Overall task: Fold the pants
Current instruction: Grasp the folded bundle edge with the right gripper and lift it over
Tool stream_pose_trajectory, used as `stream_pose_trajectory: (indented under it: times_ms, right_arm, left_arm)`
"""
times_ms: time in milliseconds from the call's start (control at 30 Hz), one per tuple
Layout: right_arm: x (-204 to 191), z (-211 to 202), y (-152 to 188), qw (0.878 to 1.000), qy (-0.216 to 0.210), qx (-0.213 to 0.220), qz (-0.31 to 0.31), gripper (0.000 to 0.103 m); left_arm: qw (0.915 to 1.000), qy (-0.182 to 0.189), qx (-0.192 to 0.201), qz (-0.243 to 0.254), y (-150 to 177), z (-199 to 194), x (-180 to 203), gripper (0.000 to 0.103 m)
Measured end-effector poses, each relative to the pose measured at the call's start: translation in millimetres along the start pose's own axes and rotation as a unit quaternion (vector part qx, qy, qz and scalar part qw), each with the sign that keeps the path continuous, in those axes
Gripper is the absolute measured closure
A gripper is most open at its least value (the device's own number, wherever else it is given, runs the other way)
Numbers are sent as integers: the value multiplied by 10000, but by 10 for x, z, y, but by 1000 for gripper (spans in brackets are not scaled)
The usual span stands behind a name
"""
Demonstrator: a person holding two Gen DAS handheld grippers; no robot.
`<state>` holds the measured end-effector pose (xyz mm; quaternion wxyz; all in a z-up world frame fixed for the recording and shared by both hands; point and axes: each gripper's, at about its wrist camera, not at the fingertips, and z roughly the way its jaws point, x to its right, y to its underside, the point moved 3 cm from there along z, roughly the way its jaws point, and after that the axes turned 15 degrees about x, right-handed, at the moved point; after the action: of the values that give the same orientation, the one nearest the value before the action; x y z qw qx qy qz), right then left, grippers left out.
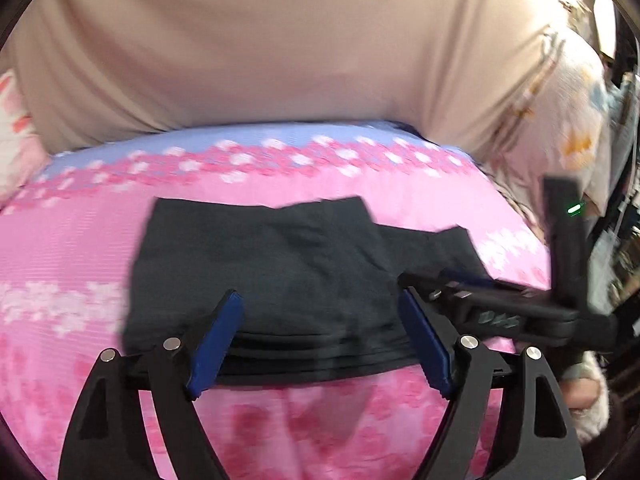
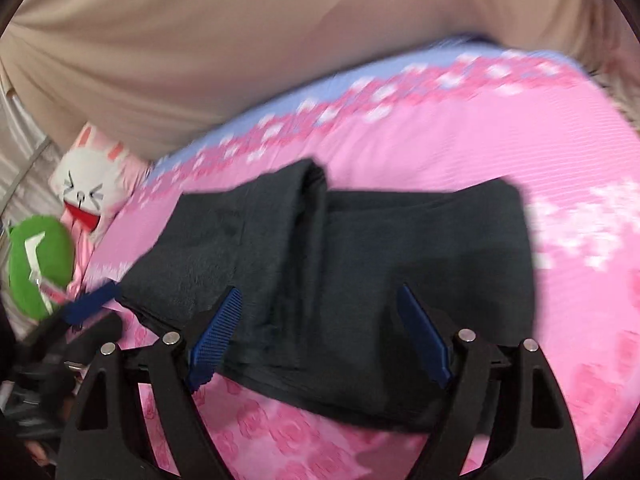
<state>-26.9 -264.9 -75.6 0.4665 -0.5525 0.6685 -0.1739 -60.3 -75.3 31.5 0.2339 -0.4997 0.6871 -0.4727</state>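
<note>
Dark pants lie folded into a thick rectangle on a pink flowered bed sheet. They also show in the right wrist view, with a raised fold ridge across the middle. My left gripper is open, its blue-padded fingers spread over the near edge of the fold, holding nothing. My right gripper is open too, hovering over the near edge of the pants. The right gripper's body shows at the right of the left wrist view. The left gripper's blue tip shows at the left of the right wrist view.
A beige fabric backrest rises behind the bed. A white rabbit plush and a green plush lie at the bed's left. A pale flowered cushion sits at the right. Both views are motion-blurred.
</note>
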Motion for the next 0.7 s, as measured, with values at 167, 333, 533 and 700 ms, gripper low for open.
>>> stream_pose_trajectory:
  times_ms: [167, 333, 533, 700]
  right_arm:
    - [-314, 295, 104, 9995, -224, -58, -195, 83]
    - [-244, -494, -189, 9957, 81, 800, -457, 86]
    - [613, -403, 78, 9916, 1261, 241, -121, 80]
    - [466, -659, -85, 9935, 922, 671, -26, 84]
  left_arm:
    - [9998, -133, -120, -102, 41, 15, -140, 25]
    - [9997, 152, -161, -86, 59, 16, -38, 25]
    - [9956, 630, -645, -234, 289, 355, 196, 25]
    - [9955, 581, -675, -332, 257, 396, 200, 25]
